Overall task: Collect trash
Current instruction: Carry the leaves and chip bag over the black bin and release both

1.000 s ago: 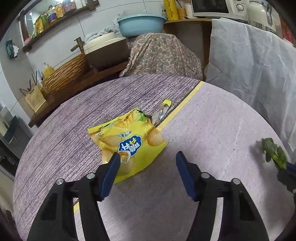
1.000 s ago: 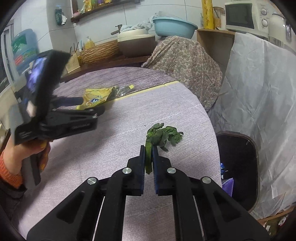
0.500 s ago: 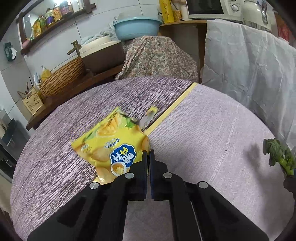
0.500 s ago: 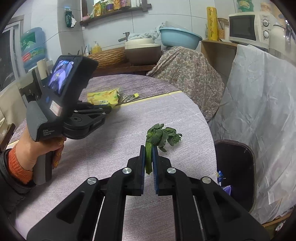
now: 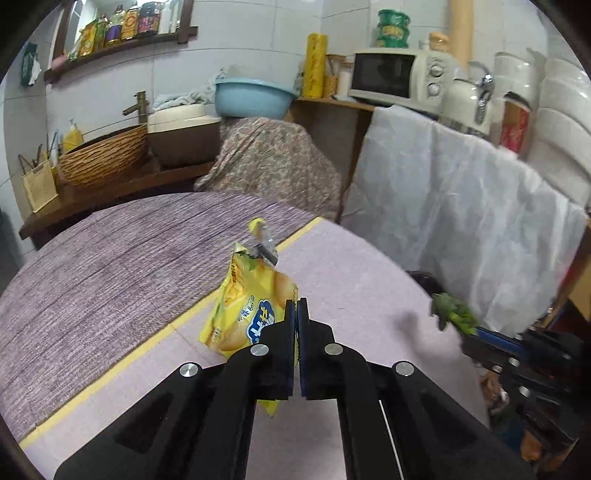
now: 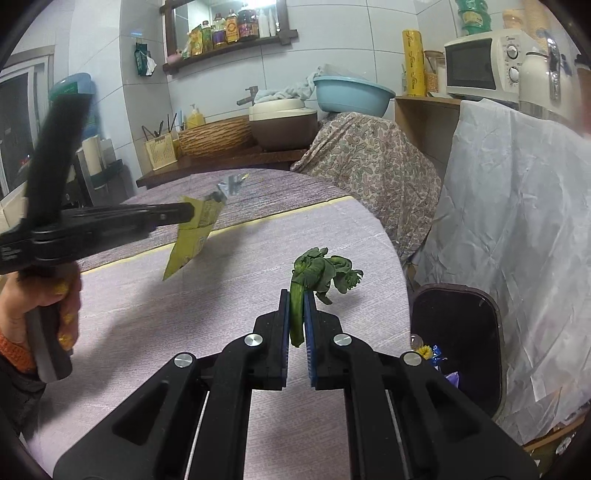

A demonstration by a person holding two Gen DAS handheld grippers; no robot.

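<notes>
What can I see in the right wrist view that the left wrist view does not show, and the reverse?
Only the right wrist view shows the person's hand holding the left gripper and the inside of the dark trash bin with wrappers. Only the left wrist view shows the printed front of the yellow snack bag. Both show that bag pinched in the left gripper, the green vegetable scrap in the right gripper, and the purple table.

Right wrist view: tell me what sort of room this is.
Most likely a home kitchen: a microwave on a wooden counter, a tap by the tiled wall, and a shelf of sauce bottles.
</notes>
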